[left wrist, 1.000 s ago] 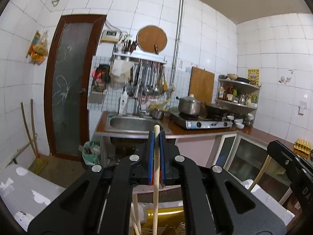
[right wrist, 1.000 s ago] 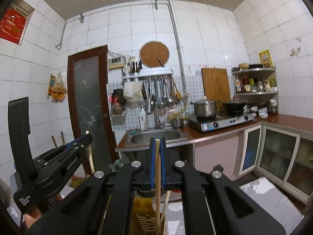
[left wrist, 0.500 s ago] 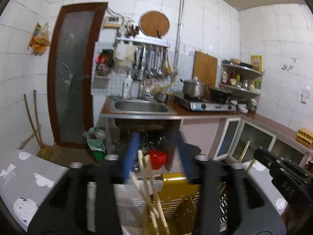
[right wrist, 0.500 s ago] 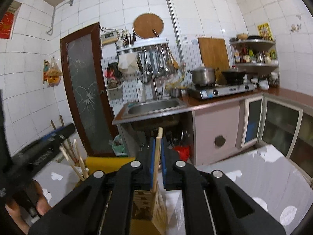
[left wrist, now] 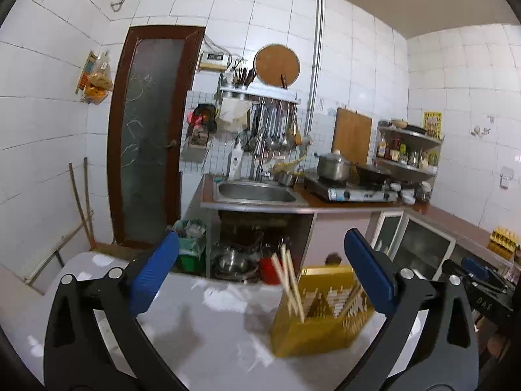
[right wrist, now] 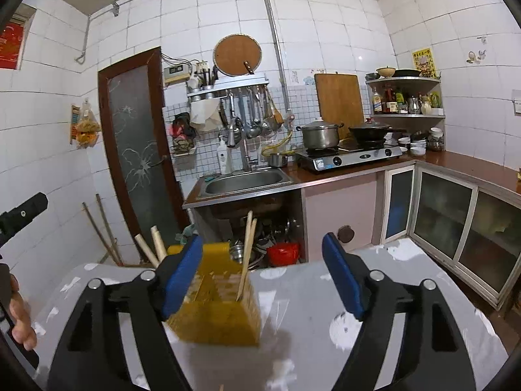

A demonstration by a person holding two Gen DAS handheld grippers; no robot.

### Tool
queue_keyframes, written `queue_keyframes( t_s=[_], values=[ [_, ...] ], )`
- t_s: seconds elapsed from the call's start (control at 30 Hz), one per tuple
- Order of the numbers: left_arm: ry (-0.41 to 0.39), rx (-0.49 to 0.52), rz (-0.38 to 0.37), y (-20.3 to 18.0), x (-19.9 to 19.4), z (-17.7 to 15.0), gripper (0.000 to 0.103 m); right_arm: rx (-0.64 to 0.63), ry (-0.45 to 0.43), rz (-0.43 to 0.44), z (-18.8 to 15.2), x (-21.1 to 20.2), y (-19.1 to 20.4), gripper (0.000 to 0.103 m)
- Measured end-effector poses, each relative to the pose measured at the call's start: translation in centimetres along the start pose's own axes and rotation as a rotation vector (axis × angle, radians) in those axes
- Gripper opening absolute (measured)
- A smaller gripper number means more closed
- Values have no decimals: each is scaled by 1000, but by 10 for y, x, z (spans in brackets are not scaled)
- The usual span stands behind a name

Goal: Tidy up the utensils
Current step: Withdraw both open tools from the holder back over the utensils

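Note:
A yellow slotted utensil holder (left wrist: 320, 321) stands on the grey table (left wrist: 208, 335). Wooden chopsticks (left wrist: 289, 282) lean in its left end, and more show in its right end (left wrist: 353, 298). My left gripper (left wrist: 260, 277) is open and empty, above and behind the holder. In the right wrist view the holder (right wrist: 216, 306) sits between my fingers, with chopsticks (right wrist: 247, 246) upright in its right end and thicker sticks (right wrist: 153, 244) at its left. My right gripper (right wrist: 262, 277) is open and empty. The right gripper also shows at the edge of the left wrist view (left wrist: 482, 280).
The table (right wrist: 325, 319) has white patches. Beyond it are a sink counter (right wrist: 247, 179), a stove with pots (right wrist: 348, 153), glass-door cabinets (right wrist: 456, 228), a red bowl (right wrist: 283, 252) under the sink, and a brown door (left wrist: 146, 137).
Both grippers opened and let go of their chopsticks, which now stand in the yellow holder. Both grippers drew back and up from the holder.

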State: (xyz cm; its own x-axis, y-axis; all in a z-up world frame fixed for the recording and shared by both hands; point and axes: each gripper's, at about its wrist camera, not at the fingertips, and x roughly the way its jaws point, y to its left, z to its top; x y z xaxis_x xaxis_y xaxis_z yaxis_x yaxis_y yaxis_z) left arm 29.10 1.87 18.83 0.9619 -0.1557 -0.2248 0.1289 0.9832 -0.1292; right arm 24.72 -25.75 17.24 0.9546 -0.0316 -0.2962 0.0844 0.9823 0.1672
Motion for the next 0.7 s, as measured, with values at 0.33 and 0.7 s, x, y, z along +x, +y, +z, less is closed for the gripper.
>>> queue_keyframes(
  t_s=[0.33, 0.7],
  values=[
    [142, 15, 23, 14, -48, -43, 98, -5, 22, 25, -37, -59, 5, 79],
    [292, 10, 38, 8, -31, -122, 98, -13, 120, -27, -95, -42, 4, 79]
  ],
)
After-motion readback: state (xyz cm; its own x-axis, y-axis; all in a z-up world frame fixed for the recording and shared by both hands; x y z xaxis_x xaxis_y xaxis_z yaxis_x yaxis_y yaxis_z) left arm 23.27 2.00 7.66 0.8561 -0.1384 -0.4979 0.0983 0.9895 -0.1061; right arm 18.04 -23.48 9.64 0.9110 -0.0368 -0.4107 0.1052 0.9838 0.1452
